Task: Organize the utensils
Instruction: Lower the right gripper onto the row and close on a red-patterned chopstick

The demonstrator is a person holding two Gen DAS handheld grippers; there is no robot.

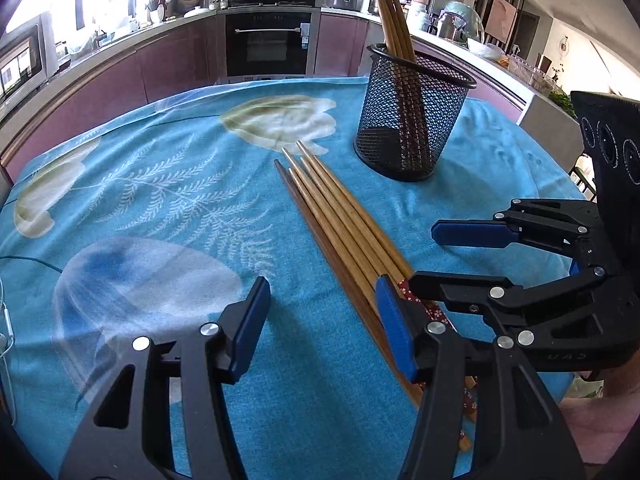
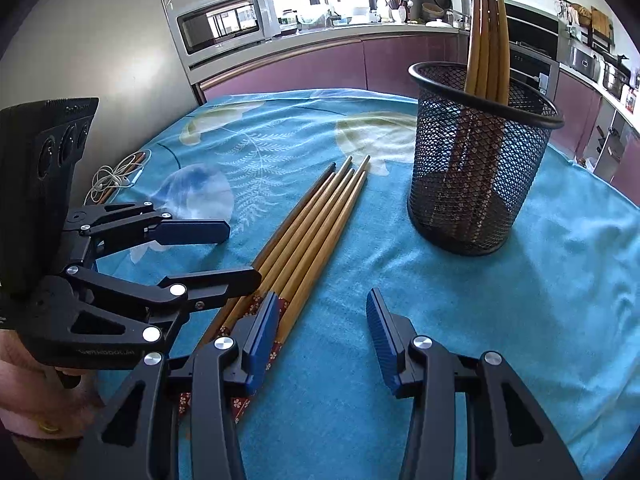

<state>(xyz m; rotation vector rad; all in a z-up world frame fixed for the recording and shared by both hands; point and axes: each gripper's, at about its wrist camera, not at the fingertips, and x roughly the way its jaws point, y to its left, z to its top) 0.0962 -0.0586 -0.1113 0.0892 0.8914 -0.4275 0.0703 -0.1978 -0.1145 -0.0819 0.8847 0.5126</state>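
Note:
Several wooden chopsticks point(image 1: 340, 220) point(image 2: 312, 232) lie side by side on the blue cloth, tips pointing away, their red patterned ends nearest me. A black mesh cup point(image 1: 412, 120) point(image 2: 476, 176) stands upright beyond them with more chopsticks point(image 1: 390, 16) point(image 2: 488, 36) leaning in it. My left gripper point(image 1: 322, 320) point(image 2: 228, 254) is open with only cloth between its pads; its right finger sits over the bundle's near end. My right gripper point(image 2: 324, 332) point(image 1: 444, 258) is open too, its left finger over the patterned ends. Neither gripper holds a chopstick.
A tangled white cable point(image 2: 116, 180) lies on the cloth at the left. The cloth-covered table point(image 1: 160, 184) is round, and its far edge drops off toward purple kitchen cabinets and an oven point(image 1: 268, 44). A hand point(image 2: 28, 396) holds the left gripper's handle.

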